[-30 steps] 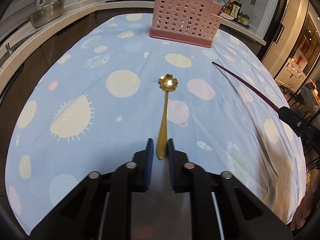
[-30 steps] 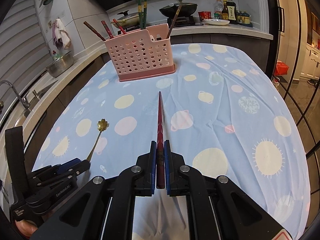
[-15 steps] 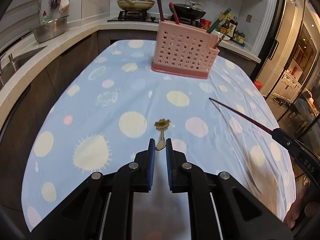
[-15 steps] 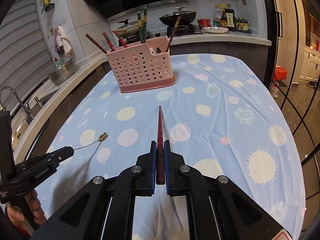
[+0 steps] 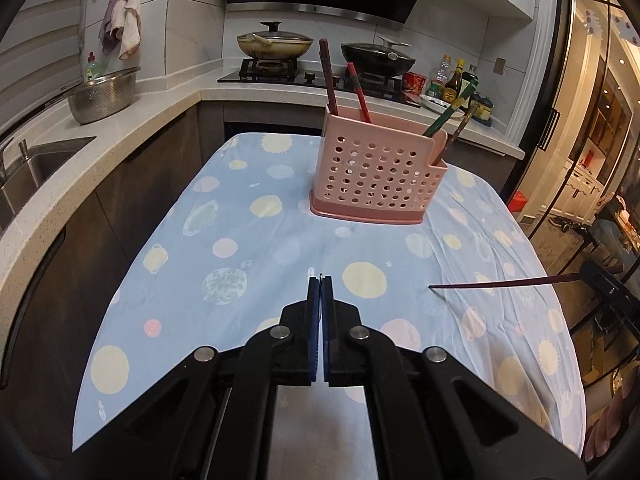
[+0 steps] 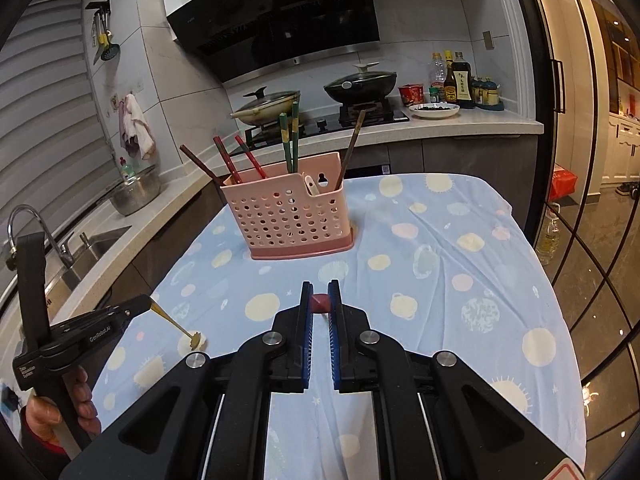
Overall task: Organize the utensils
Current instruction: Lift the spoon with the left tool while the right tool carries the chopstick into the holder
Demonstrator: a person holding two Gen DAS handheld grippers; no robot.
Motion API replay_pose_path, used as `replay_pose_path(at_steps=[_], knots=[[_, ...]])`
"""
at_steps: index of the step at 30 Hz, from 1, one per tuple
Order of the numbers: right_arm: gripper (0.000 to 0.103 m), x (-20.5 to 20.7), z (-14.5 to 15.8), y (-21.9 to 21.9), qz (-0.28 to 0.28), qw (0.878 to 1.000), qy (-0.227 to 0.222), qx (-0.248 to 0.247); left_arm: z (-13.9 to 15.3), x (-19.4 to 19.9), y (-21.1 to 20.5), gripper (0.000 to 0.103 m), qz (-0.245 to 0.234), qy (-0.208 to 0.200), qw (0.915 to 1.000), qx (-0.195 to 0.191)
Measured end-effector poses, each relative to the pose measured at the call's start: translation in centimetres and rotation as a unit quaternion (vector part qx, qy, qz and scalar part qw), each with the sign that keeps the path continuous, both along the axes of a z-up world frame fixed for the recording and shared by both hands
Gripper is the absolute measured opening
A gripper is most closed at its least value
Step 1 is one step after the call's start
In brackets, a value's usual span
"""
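Left gripper [image 5: 320, 280] pressed together on the handle of a small gold flower-bowl spoon [image 6: 188, 332]; from its own camera only a sliver of handle shows between the pads. In the right wrist view the spoon slants down out of the left gripper [image 6: 146, 304], bowl close above the cloth near the table's left edge; contact with the cloth cannot be told.

Right gripper [image 6: 320, 292] pinching a dark red chopstick [image 6: 319, 303], seen end-on between its blue pads. In the left view the chopstick [image 5: 500, 282] runs roughly level from the right edge in toward the table's middle, lifted off the cloth with its shadow beneath.

Pink perforated plastic utensil caddy [image 5: 376, 176] stands upright at the far end of the table, nearer the far right corner in the left view, already holding red, brown and green chopsticks and a white spoon. Table covered by a light blue planet-print tablecloth [image 5: 240, 240]; broad bare cloth between both grippers and the caddy.

Left edge runs along a white countertop [image 5: 132, 136] with a steel colander bowl [image 5: 102, 98].
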State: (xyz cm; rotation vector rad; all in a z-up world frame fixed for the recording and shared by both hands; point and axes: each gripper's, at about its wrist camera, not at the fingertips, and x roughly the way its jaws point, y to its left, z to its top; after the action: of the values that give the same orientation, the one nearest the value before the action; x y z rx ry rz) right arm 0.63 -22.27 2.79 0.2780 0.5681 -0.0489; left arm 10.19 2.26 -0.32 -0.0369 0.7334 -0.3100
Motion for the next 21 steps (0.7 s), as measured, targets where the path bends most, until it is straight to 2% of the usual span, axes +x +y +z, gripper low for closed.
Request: replay_pose_path(at_steps=[13, 21], knots=[[0.007, 3.3, 4.2, -0.9, 0.020, 0.999, -0.035, -0.005, 4.8, 1.5, -1.5, 0.000, -0.022, -0.032, 0.9993, -0.002], [0.007, 6.6, 10.2, -1.2, 0.019, 0.995, -0.089, -0.028, 10.6, 3.8, -4.4, 0.000, -0.048, -0.081, 0.9955, -0.015]])
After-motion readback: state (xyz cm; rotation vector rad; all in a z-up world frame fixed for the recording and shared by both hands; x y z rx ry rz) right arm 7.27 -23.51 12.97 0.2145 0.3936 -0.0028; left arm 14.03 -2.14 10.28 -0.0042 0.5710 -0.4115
